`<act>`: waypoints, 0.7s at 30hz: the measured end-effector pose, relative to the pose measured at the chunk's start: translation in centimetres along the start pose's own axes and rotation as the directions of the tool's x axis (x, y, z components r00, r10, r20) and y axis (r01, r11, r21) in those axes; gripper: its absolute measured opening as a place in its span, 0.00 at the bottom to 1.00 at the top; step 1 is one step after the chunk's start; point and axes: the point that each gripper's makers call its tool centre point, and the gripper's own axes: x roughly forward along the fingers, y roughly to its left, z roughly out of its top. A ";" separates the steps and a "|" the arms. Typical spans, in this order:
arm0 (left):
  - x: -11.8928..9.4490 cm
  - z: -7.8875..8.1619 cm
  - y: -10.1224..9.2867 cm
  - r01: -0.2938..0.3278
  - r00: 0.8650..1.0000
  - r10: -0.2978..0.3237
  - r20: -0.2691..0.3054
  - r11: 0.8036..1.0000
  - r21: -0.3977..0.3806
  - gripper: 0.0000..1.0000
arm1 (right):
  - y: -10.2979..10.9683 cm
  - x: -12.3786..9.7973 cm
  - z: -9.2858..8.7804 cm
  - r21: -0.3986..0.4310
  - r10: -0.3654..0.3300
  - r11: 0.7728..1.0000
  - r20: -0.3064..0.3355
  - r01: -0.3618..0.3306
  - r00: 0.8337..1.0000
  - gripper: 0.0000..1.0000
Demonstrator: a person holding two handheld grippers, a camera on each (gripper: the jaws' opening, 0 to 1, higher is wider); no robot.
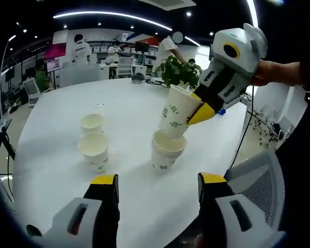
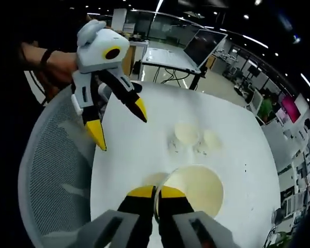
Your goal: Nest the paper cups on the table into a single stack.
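The paper cups carry small green printed marks, too small to read. In the left gripper view the right tool (image 1: 199,111) comes in from the upper right, held by a person's hand (image 1: 271,72), angled down and to the left; its yellow-tipped jaws are clamped on the rim of a held cup (image 1: 176,112), which hangs tilted just above a short stack of cups (image 1: 168,151) standing on the white round surface (image 1: 129,103), not yet seated in it. Left of the stack, two single cups stand upright and close together: a nearer cup (image 1: 93,150) and a farther cup (image 1: 91,123). The left tool (image 1: 157,187) rises from the bottom of that view with its jaws wide apart and nothing between them, near the stack but clear of it. In the right gripper view the right tool (image 2: 156,194) has its jaws pressed together on the near rim of the held cup (image 2: 196,188), whose open mouth faces the camera. The left tool (image 2: 119,126) hangs at upper left, jaws spread, over the surface edge (image 2: 124,170) beside a grey mesh chair (image 2: 57,170). A potted plant (image 1: 180,71) stands behind the cups.
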 end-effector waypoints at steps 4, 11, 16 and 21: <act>-0.1 0.0 0.0 0.000 1.000 0.000 0.000 1.000 -0.001 0.60 | 0.3 0.5 -0.2 -0.005 0.009 1.000 -0.010 -0.010 1.000 0.00; -0.3 -0.2 0.0 -0.002 1.000 0.002 -0.001 1.000 -0.004 0.60 | 0.2 1.2 -0.3 -0.019 0.017 1.000 -0.024 -0.017 1.000 0.00; -0.3 -0.4 0.5 -0.004 1.000 0.004 -0.003 1.000 -0.007 0.59 | 0.1 1.8 -0.6 -0.024 0.029 0.999 -0.034 -0.030 0.999 0.00; -0.5 -0.4 0.4 -0.007 1.000 0.007 -0.001 1.000 -0.012 0.59 | 0.3 2.4 -1.0 -0.024 0.044 0.999 -0.042 -0.045 0.998 0.00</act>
